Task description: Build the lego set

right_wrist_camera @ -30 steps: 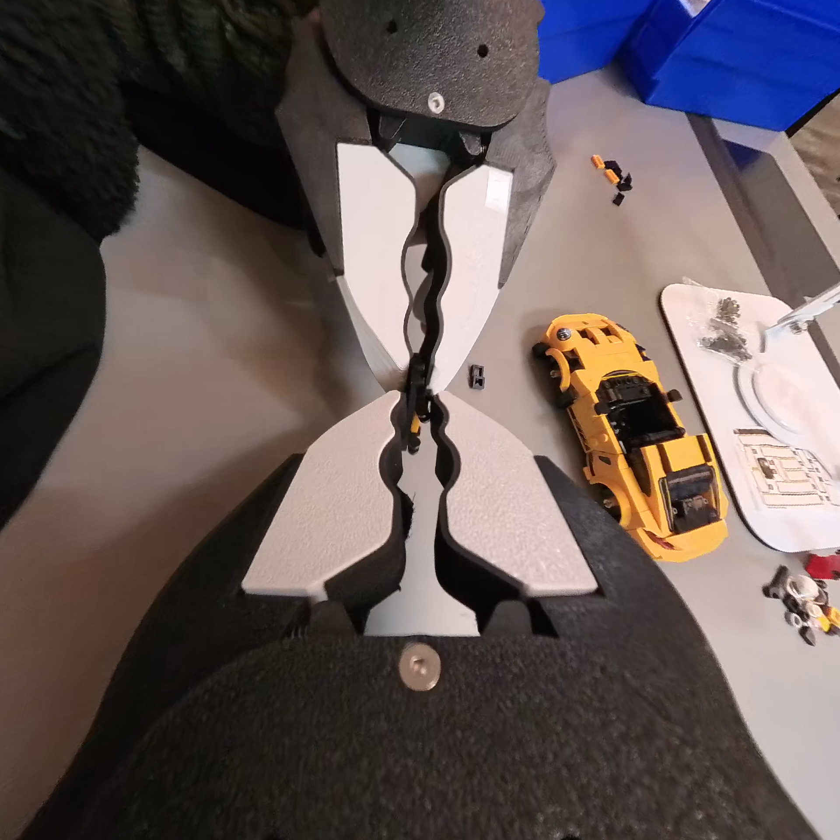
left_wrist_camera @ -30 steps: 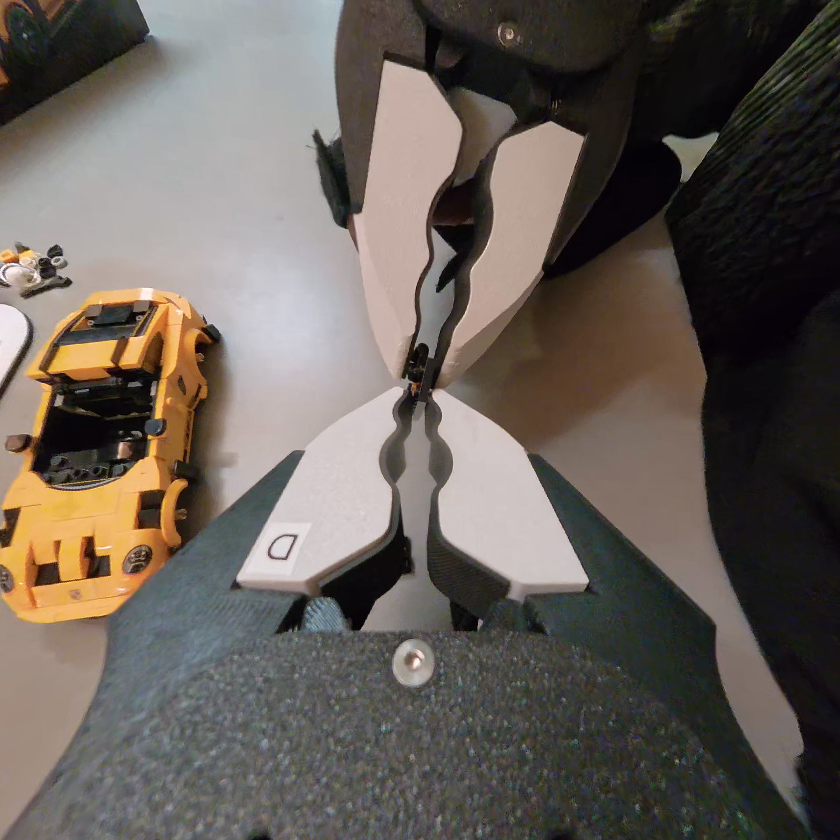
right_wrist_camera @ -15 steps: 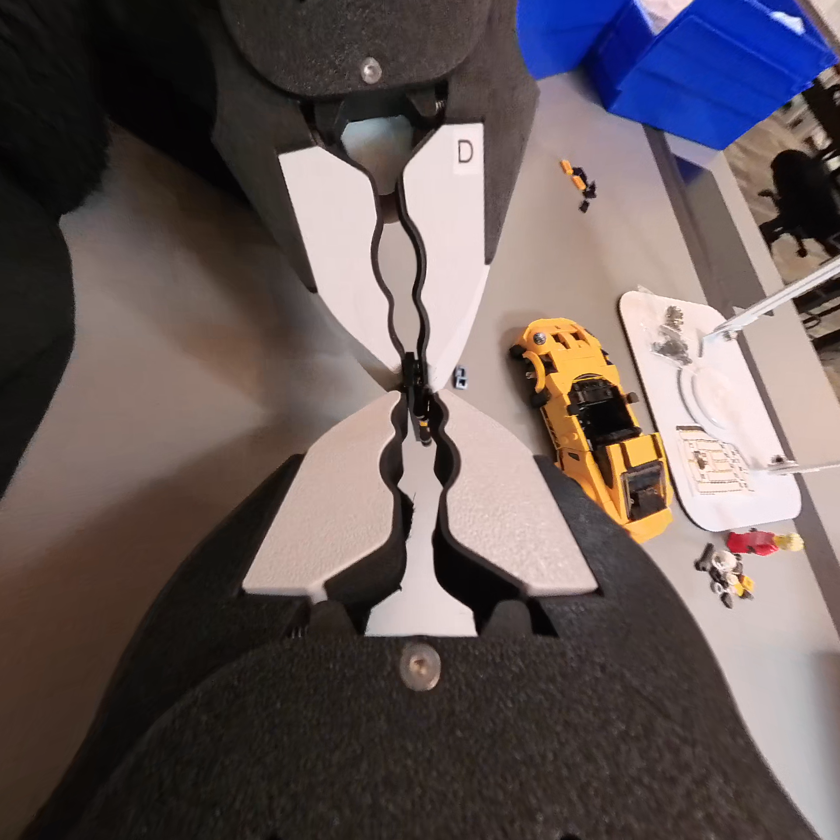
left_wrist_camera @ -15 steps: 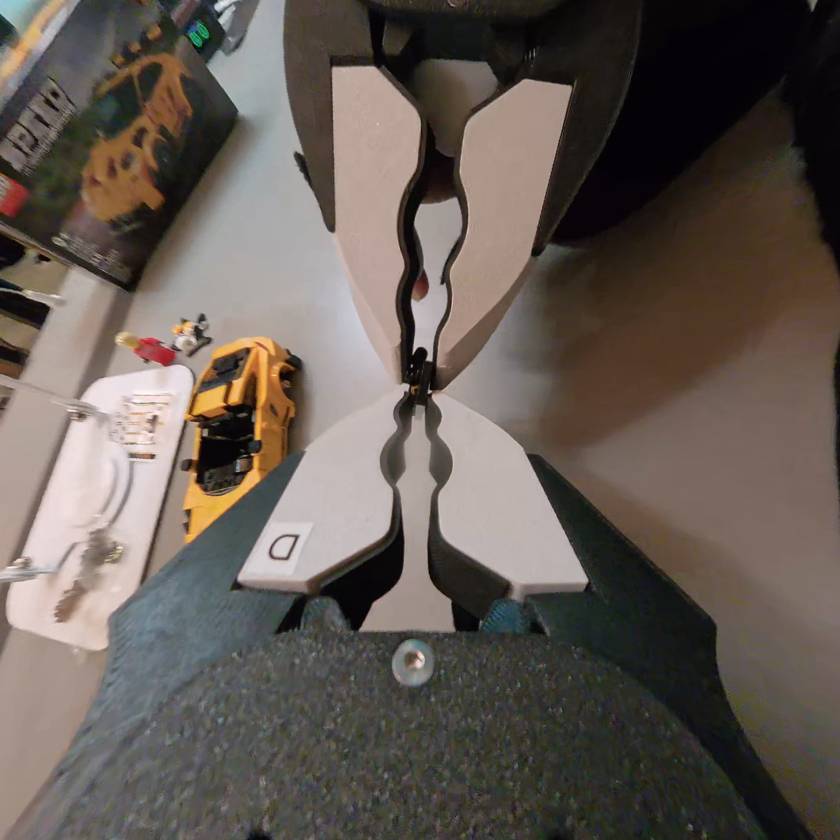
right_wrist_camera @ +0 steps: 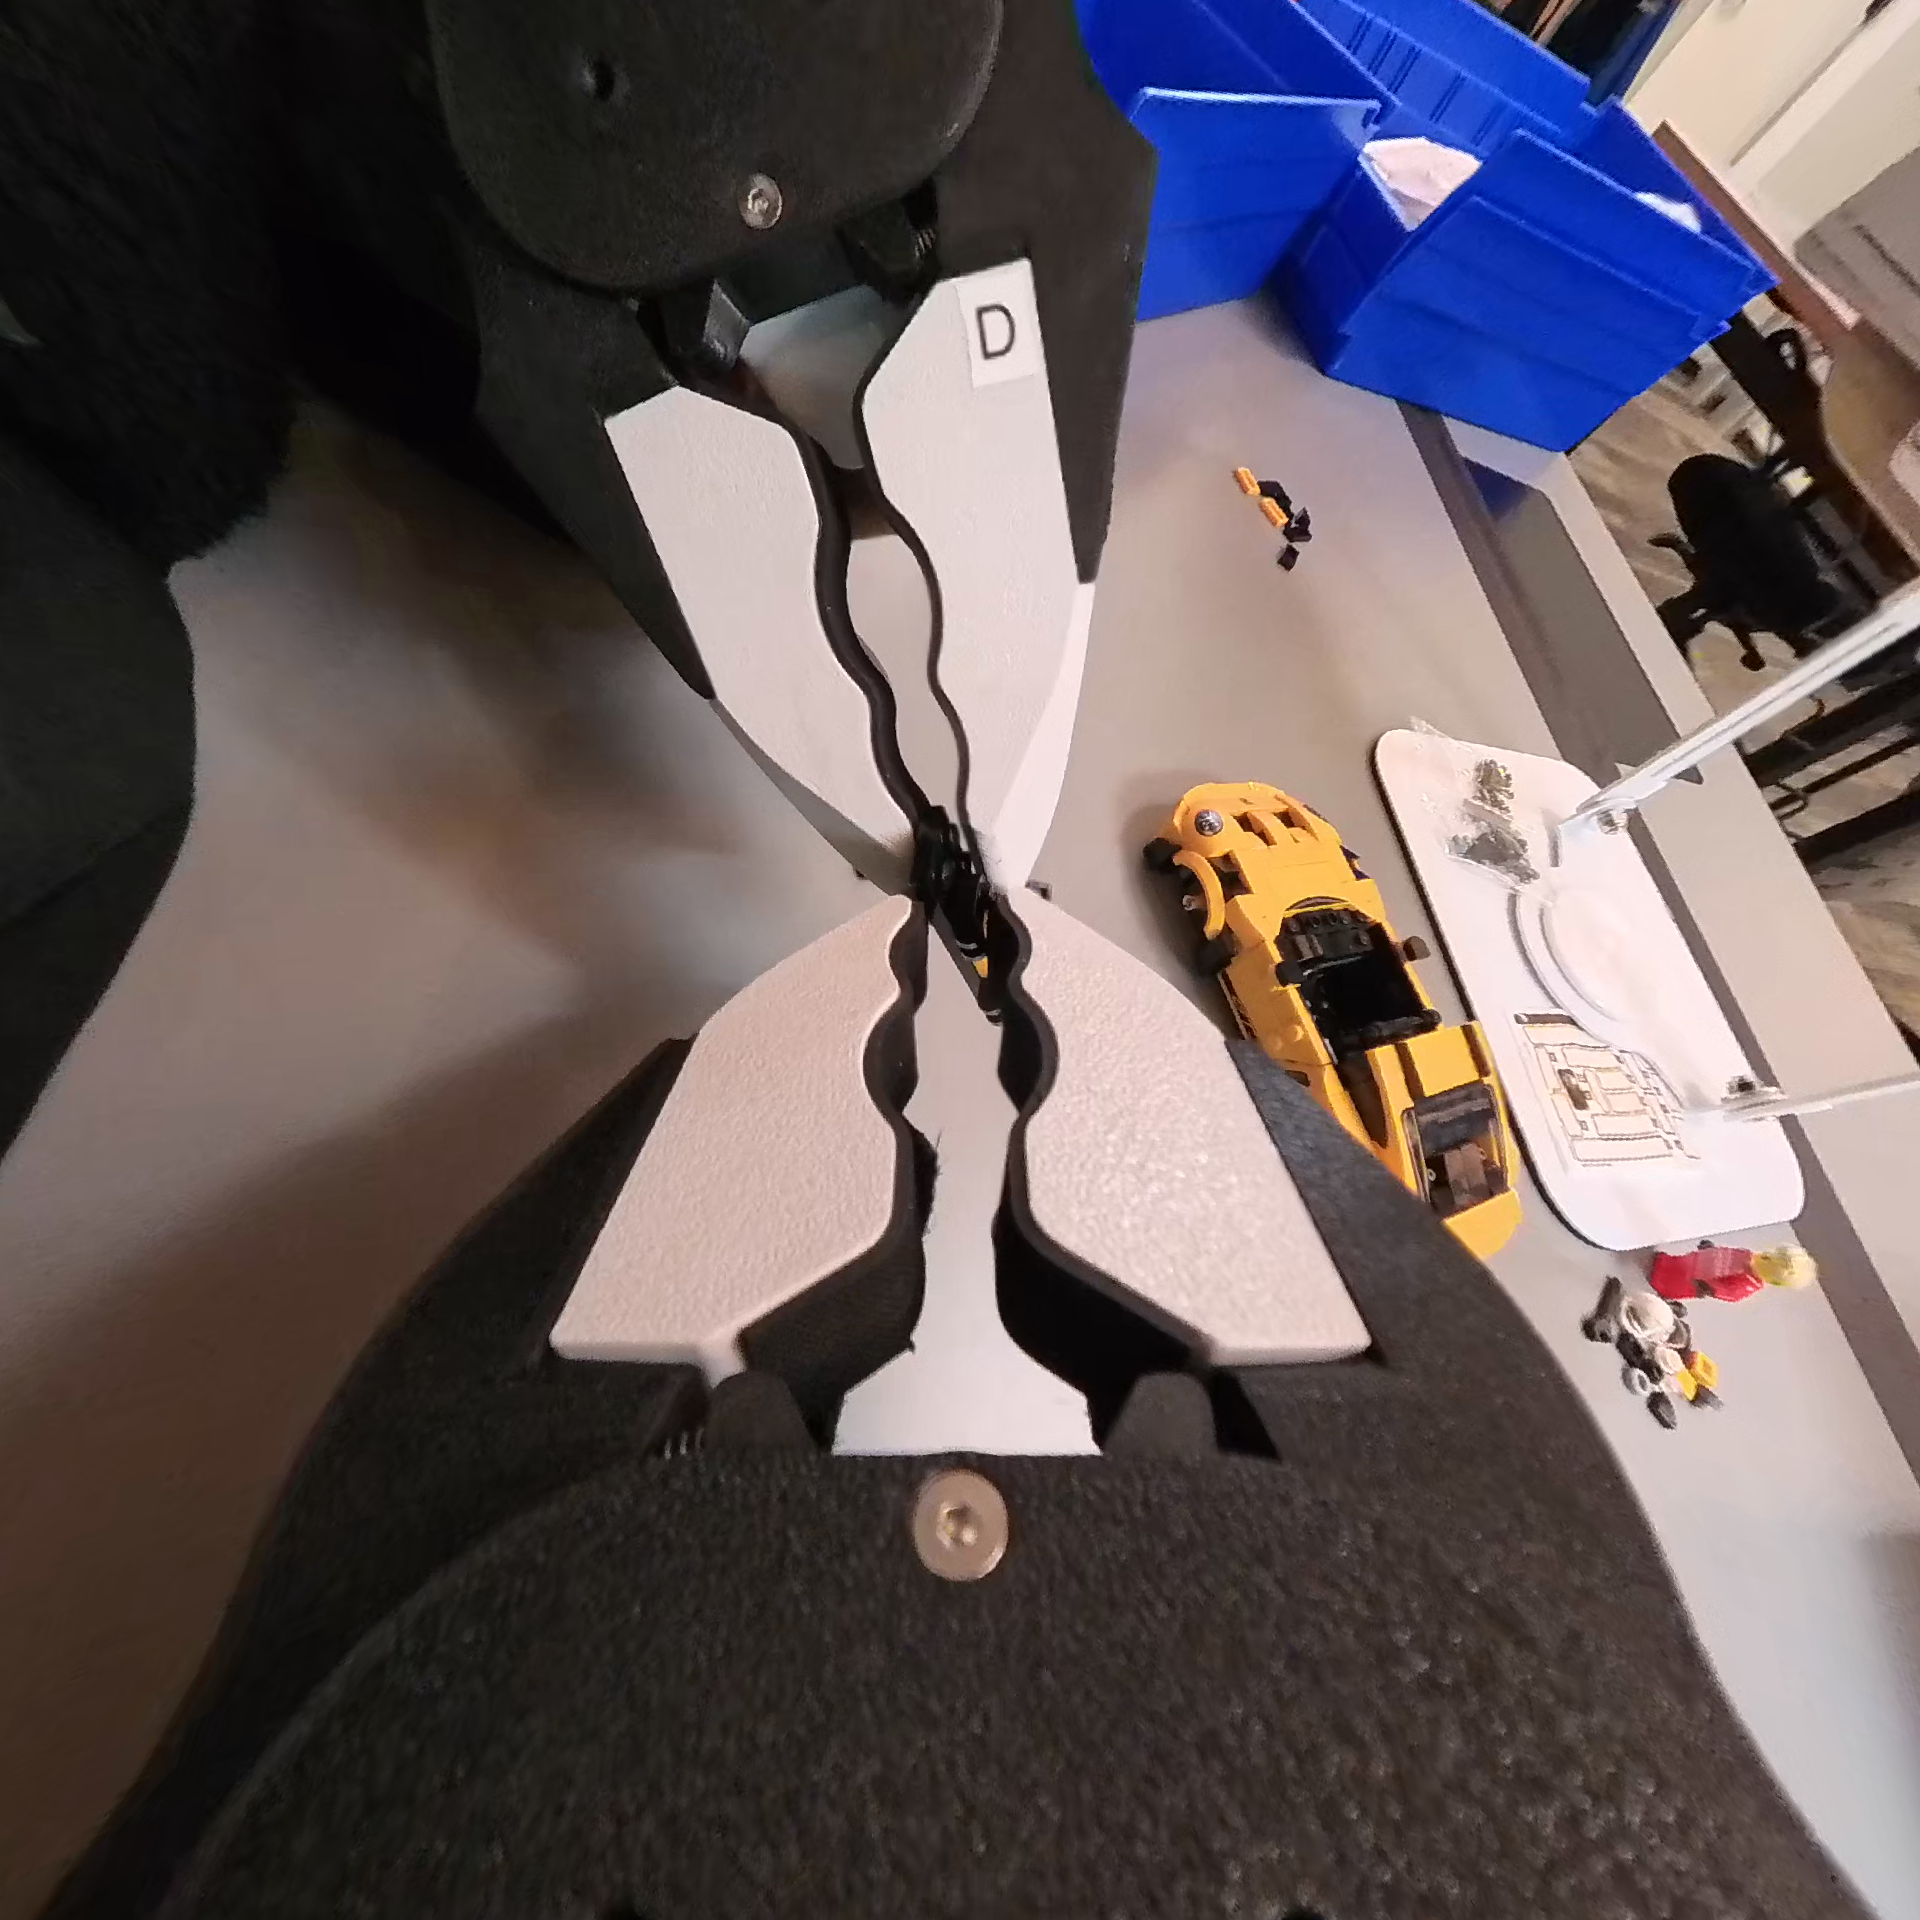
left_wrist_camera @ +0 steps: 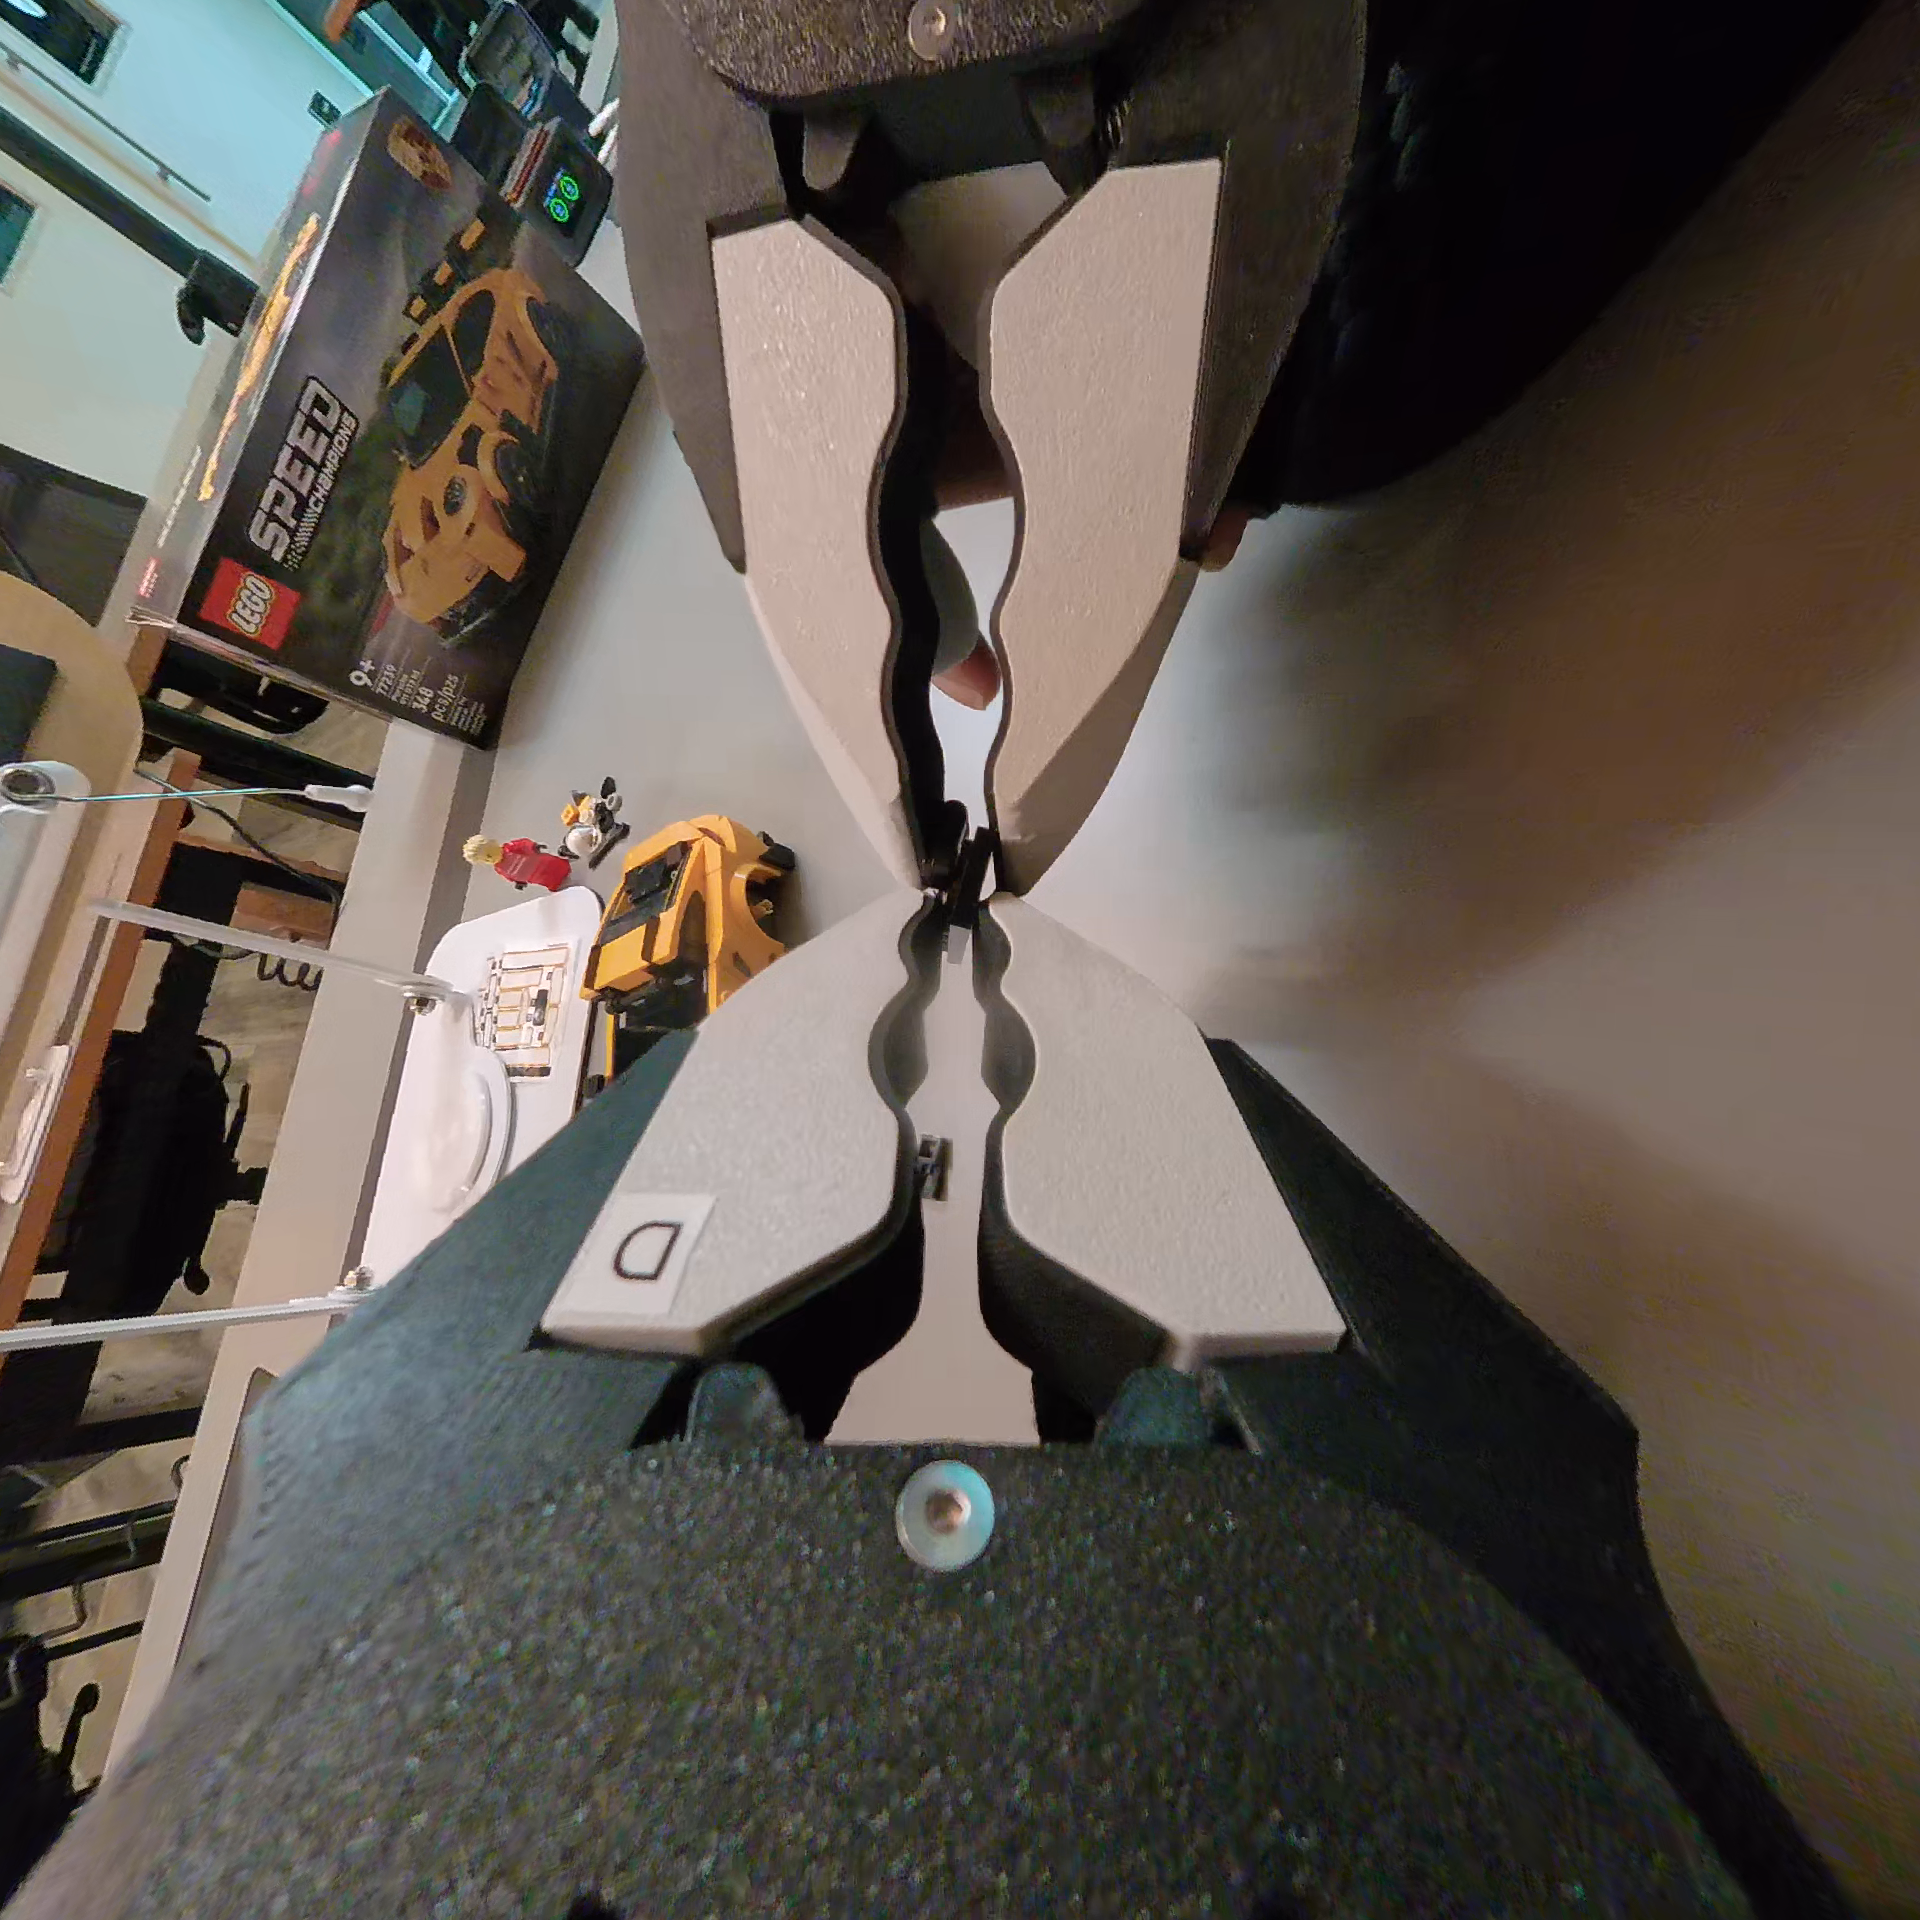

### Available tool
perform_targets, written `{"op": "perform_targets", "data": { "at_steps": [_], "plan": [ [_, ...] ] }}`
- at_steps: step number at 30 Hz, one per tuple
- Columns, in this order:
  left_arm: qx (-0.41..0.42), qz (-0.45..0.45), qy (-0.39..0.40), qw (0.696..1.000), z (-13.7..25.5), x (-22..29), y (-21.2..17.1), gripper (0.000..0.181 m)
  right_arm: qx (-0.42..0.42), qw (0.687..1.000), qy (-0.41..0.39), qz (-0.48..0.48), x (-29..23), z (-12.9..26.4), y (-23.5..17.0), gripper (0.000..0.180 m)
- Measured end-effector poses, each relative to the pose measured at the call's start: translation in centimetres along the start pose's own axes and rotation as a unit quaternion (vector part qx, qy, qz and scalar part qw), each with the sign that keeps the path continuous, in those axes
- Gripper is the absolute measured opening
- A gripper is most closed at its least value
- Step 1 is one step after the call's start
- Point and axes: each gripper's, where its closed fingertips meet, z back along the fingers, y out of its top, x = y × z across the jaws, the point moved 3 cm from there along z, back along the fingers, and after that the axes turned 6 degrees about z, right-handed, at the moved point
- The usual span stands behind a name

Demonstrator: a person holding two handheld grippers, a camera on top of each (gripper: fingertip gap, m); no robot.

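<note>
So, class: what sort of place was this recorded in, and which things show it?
Probably a workshop or office work area: a grey table with blue storage bins, a part-built yellow toy car, and a desk chair beyond.

Branded dark set box (left_wrist_camera: 395, 436), lettered sticker (left_wrist_camera: 642, 1247) (small, white), printed sheet (right_wrist_camera: 1600, 1101).

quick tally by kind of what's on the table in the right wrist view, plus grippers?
hand-held gripper: 2, right and left, tip to tip on a small black piece
yellow car: 1
blue bins: 2 at least
white board: 1
red minifigure: 1
heaps of loose small parts: 2, and
Total: 10
</note>
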Motion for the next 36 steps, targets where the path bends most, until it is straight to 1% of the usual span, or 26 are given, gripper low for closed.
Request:
{"op": "perform_targets", "data": {
  "at_steps": [6, 10, 19, 24, 27, 30, 36],
  "plan": [
    [0.0, 0.041, -0.02, 0.999, 0.1, -0.1, -0.5, 0.006, -0.009, 1.0, -0.004, -0.001, -0.1, -0.6, -0.1, 0.01],
    [0.0, 0.067, -0.049, 0.997, -0.1, 0.0, -0.9, 0.006, -0.023, 1.0, 0.01, -0.018, -0.2, -0.8, -0.3, 0.01],
    [0.004, 0.137, -0.102, 0.985, -0.3, 0.3, -1.2, 0.006, -0.024, 0.998, 0.038, -0.049, -0.5, -1.1, -0.5, 0.009],
    [0.018, 0.178, -0.123, 0.976, -0.3, -0.1, -1.2, 0.006, 0.01, 0.995, 0.048, -0.092, 0.0, -0.9, -0.6, 0.01],
    [0.05, 0.171, -0.108, 0.978, -0.2, -0.6, -0.8, 0.006, 0.059, 0.986, 0.053, -0.144, 1.0, -0.4, -0.6, 0.008],
    [0.072, 0.186, -0.099, 0.975, -0.1, -1.2, -0.5, 0.007, 0.08, 0.983, 0.051, -0.16, 1.5, -0.1, -0.5, 0.008],
    [0.092, 0.195, -0.096, 0.972, -0.3, -1.4, -0.8, 0.016, 0.124, 0.974, 0.038, -0.188, 2.6, 0.7, -0.5, 0.008]
  ]
}}
